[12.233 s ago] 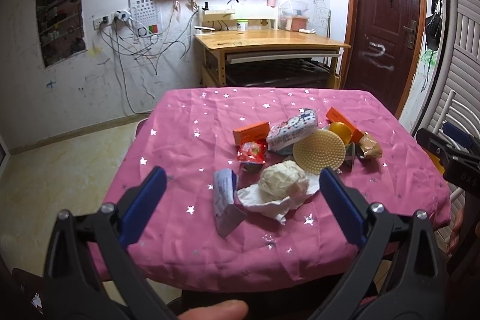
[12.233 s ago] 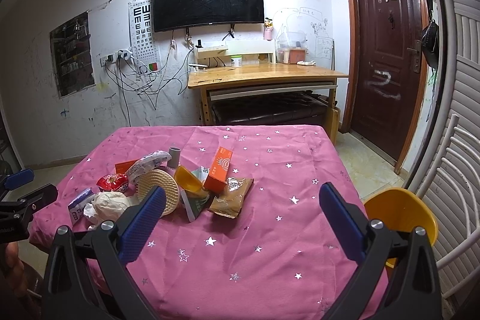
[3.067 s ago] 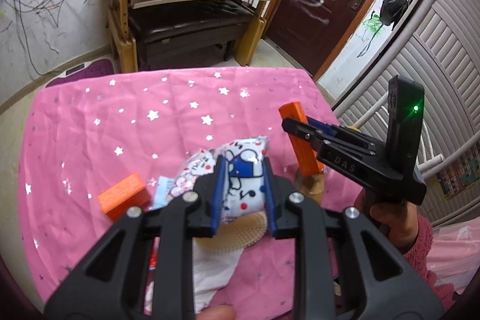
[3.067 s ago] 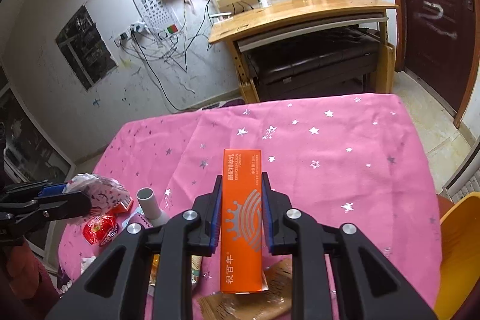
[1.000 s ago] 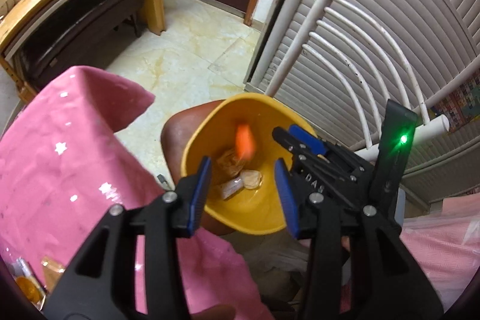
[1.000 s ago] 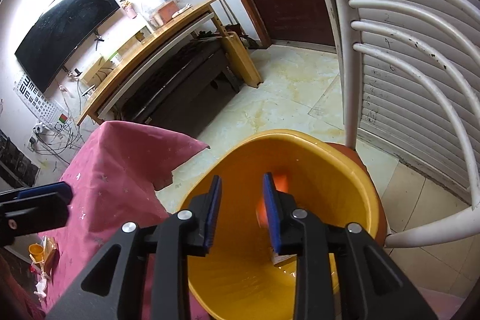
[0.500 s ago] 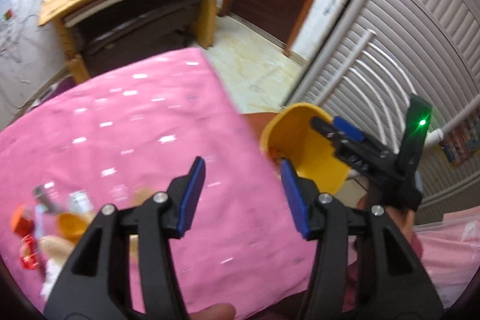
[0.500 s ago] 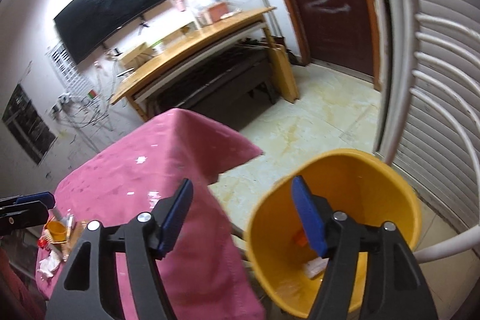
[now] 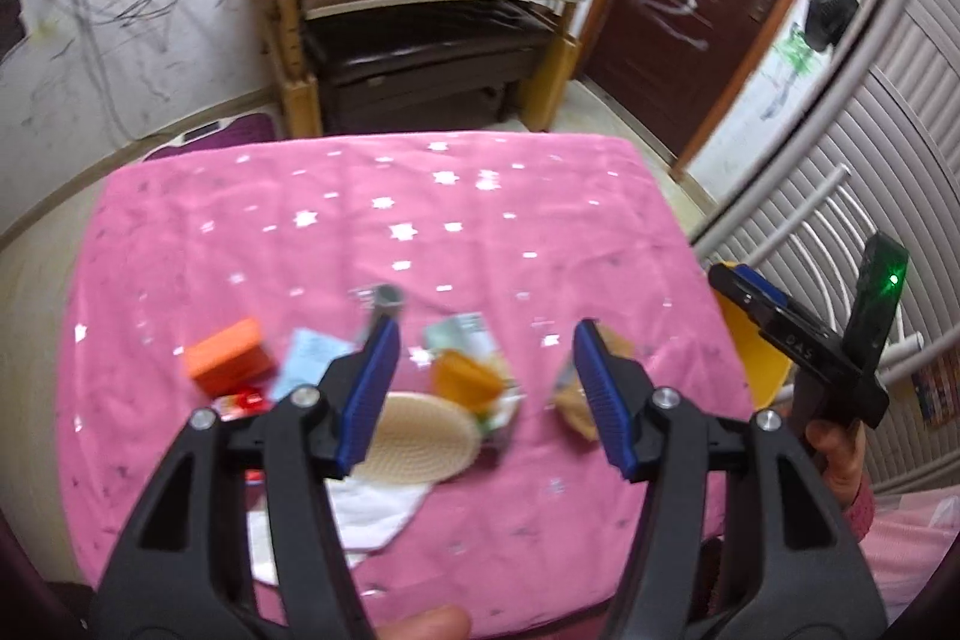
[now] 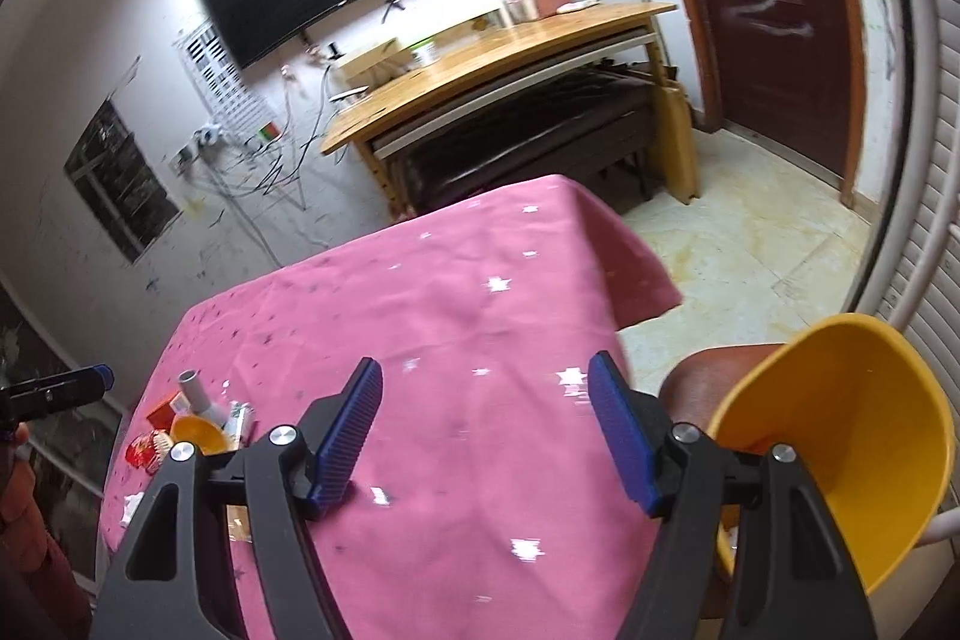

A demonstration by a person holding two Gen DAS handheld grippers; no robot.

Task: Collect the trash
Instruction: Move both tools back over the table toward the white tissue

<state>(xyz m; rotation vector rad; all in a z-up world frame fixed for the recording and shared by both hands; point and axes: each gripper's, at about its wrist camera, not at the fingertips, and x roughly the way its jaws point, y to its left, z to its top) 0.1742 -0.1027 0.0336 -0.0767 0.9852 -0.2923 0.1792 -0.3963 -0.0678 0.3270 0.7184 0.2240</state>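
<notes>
**Both grippers empty above a littered table, yellow bin at its side**

Seen from the left wrist: left gripper over the pink star-print table, jaws spread wide, nothing between them. Below and ahead, a loose heap of trash: orange box, pale blue paper, grey tube standing upright, orange cup tipped on its side, round beige scrubber, white crumpled tissue under the near edge of the scrubber, red wrapper beside the box, brown packet partly hidden behind the right-hand finger. Motion blur throughout; finer labels unreadable.

Seen from the right wrist: right gripper near the table's right edge, jaws likewise wide and empty. Yellow bin just off that edge, resting on a brown stool; inner wall bare where visible, bottom hidden behind the gripper frame, contents impossible to tell. Same trash heap far to the left on the cloth, well apart from the bin.
</notes>
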